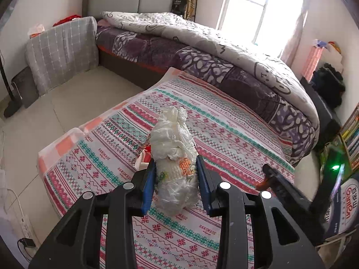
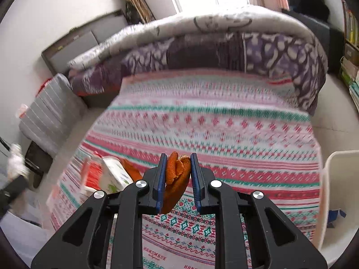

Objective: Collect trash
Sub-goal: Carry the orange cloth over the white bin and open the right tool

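Note:
My left gripper [image 1: 176, 170] is shut on a crumpled white tissue wad [image 1: 172, 139], held above the patterned tablecloth [image 1: 224, 134]. A red and white carton [image 1: 144, 154] peeks out behind the wad on the left. My right gripper [image 2: 178, 170] is shut on a piece of orange peel [image 2: 177, 172], held over the same cloth [image 2: 224, 123]. In the right wrist view the carton [image 2: 105, 174] lies on the cloth at the left with another orange peel [image 2: 132, 170] beside it. The right gripper also shows in the left wrist view [image 1: 267, 180], with peel at its tip.
A white bin [image 2: 336, 179] stands at the cloth's right edge. A bed with a purple and white quilt [image 1: 202, 51] lies beyond the table. A grey covered stand [image 1: 60, 51] is at the left. A water carton [image 1: 345, 208] and bookshelves [image 1: 352, 134] are at the right.

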### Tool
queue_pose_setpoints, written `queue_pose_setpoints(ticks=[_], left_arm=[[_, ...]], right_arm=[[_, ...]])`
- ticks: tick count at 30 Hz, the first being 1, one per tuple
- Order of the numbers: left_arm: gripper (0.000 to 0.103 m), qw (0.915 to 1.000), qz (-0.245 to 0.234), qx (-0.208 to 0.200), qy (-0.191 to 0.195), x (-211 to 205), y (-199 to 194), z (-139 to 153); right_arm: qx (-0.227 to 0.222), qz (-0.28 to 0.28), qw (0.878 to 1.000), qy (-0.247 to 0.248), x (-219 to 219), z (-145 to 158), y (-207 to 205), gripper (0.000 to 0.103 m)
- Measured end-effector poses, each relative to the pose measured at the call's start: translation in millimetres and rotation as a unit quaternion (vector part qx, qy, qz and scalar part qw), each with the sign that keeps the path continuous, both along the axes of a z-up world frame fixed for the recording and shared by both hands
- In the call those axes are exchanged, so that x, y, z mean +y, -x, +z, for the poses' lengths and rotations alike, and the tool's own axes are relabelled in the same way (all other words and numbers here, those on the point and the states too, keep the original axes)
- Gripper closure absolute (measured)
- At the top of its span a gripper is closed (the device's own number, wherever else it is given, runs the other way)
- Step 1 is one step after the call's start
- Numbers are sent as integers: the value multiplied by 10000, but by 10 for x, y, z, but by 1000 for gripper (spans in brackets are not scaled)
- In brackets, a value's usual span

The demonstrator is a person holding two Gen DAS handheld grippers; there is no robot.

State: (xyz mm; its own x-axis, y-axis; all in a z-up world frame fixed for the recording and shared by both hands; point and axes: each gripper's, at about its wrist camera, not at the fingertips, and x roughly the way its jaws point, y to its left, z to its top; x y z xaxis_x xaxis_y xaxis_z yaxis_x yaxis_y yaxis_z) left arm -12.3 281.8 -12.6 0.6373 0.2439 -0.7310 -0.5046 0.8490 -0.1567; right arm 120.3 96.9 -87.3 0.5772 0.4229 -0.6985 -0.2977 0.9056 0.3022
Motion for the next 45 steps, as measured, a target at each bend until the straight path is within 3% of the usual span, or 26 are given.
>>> queue_pose_setpoints(ticks=[9, 22, 34, 45], left_arm=[[68, 9997, -219, -28, -52, -215, -64, -3], [68, 9962, -833, 107, -245, -802, -244, -136], [68, 9877, -1491, 335, -344, -1472, -484, -365], [68, 9757, -2115, 371, -430, -2174, -635, -484]], right_arm=[[-191, -296, 9993, -108, -356, 325, 174, 83], [-223, -715, 9969, 245, -904, 266, 372, 83], [-153, -1221, 9920, 286, -1488, 306, 304, 83], [63, -1938, 9801, 431, -2177, 317, 231, 83]])
